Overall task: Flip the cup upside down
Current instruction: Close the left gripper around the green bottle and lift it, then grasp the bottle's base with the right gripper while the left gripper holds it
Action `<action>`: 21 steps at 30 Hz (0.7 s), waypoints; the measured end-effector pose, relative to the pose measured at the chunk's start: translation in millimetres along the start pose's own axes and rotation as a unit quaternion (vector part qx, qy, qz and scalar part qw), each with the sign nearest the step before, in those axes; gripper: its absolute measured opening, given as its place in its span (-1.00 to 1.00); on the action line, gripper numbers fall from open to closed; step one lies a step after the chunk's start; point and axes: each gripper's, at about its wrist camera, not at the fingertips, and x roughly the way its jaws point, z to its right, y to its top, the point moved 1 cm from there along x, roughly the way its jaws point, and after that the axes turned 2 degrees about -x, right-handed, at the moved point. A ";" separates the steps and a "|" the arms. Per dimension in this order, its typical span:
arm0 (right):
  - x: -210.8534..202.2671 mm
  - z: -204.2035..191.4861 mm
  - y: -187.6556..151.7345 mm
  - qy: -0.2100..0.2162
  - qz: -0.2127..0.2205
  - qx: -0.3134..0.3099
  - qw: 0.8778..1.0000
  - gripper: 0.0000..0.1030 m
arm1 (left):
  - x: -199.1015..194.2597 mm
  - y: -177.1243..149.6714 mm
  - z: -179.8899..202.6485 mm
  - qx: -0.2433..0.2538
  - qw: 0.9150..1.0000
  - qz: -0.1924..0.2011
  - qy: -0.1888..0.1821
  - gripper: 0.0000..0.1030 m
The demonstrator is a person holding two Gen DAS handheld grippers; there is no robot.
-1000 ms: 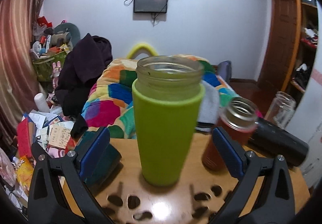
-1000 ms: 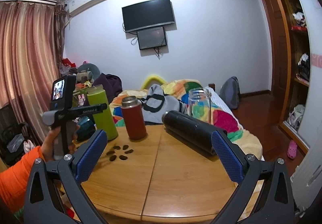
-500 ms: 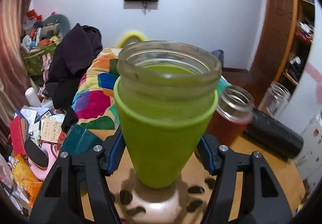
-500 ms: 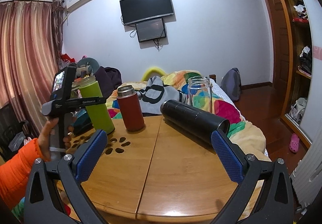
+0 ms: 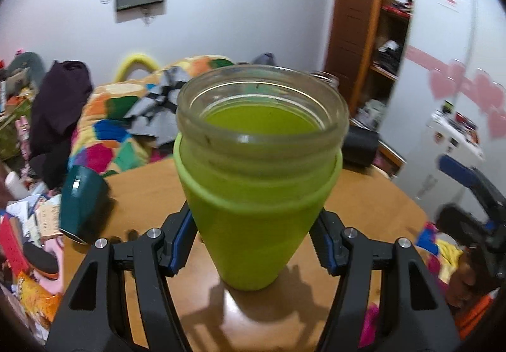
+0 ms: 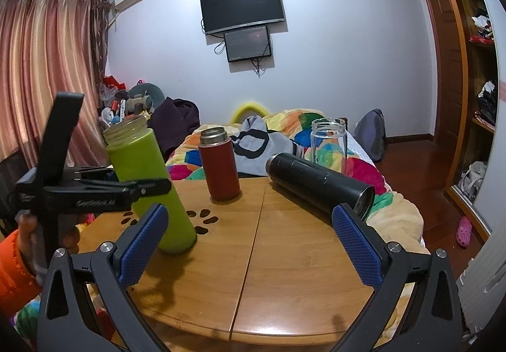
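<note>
The cup is a tall glass jar in a lime-green sleeve (image 5: 253,213), mouth up and open. My left gripper (image 5: 253,238) is shut on its lower body, blue pads pressed to both sides. In the right wrist view the green cup (image 6: 148,184) is tilted, its top leaning left, its base near the tabletop; whether it touches I cannot tell. The left gripper (image 6: 126,184) holds it from the left. My right gripper (image 6: 249,241) is open and empty above the front of the round wooden table (image 6: 284,273).
A red flask (image 6: 219,165) stands behind the cup. A black flask (image 6: 319,184) lies on its side at the right. A clear glass jar (image 6: 329,143) stands at the back edge. A dark teal container (image 5: 80,200) lies at the table's left edge. A bed lies beyond.
My left gripper moved in around the green cup and shut on it. It has since tilted and swung the cup rightward. The right gripper stayed open and drew slightly closer.
</note>
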 end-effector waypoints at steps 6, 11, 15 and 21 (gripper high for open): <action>1.7 -2.9 -8.5 0.012 -0.010 -0.008 1.000 1.00 | -5.3 -4.3 14.6 0.008 1.000 -0.006 -0.029 0.24; 13.2 -3.7 -16.7 0.028 -0.026 -0.003 0.999 1.00 | -6.9 -7.4 14.1 0.008 0.999 0.004 -0.033 0.24; 23.2 -6.4 -21.2 0.044 -0.040 0.005 0.998 1.00 | -11.5 -9.7 14.4 0.010 0.999 0.017 -0.032 0.24; 41.3 -23.7 -28.1 0.075 -0.060 -0.012 0.995 1.00 | -36.8 -15.3 7.2 -0.004 0.998 0.050 -0.041 0.32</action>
